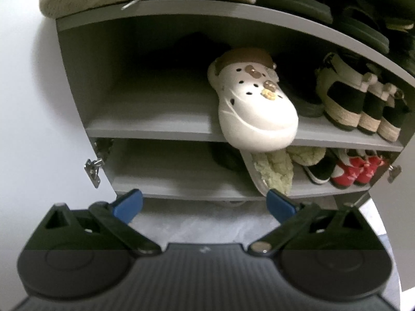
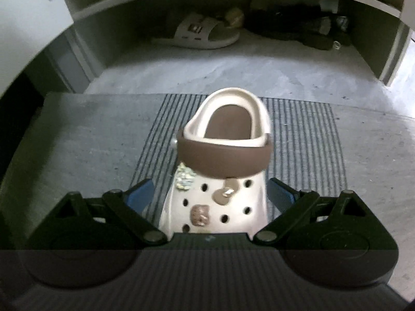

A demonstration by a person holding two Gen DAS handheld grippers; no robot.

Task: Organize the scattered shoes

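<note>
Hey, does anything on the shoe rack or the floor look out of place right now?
Yes. The white clog on the middle shelf sits crooked, its toe hanging over the front edge. Its mate sits on the striped mat, between the open right gripper fingers. A fuzzy green slipper below also pokes out.

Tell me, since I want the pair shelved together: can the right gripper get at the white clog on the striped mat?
Probably yes. The right gripper is open, its blue fingers either side of the white clog toe, nothing between them. The clog sits alone on the striped mat.
</note>
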